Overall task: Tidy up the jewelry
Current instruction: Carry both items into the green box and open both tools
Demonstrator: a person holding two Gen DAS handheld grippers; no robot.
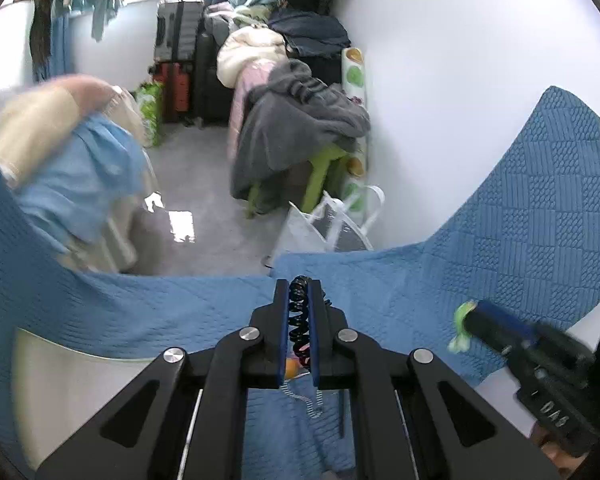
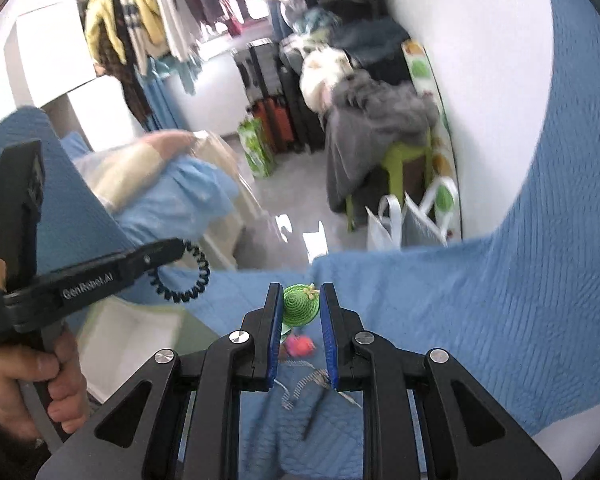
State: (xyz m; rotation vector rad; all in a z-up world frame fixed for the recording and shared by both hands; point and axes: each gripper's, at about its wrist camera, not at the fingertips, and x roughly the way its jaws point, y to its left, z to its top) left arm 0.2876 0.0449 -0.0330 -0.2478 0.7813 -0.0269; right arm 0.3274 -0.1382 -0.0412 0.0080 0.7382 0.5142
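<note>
Coil hair tie (image 1: 300, 316) clamped between left tool (image 1: 300, 292) pads

black hand-held gripper (image 1: 299, 312), blue pads, silver screws

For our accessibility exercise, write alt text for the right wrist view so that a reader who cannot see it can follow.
The right gripper pinches a small green hat-shaped clip above a blue quilted cloth. At left, a hand holds the left gripper, shut on a black spiral hair tie. A cluttered room lies behind.
</note>
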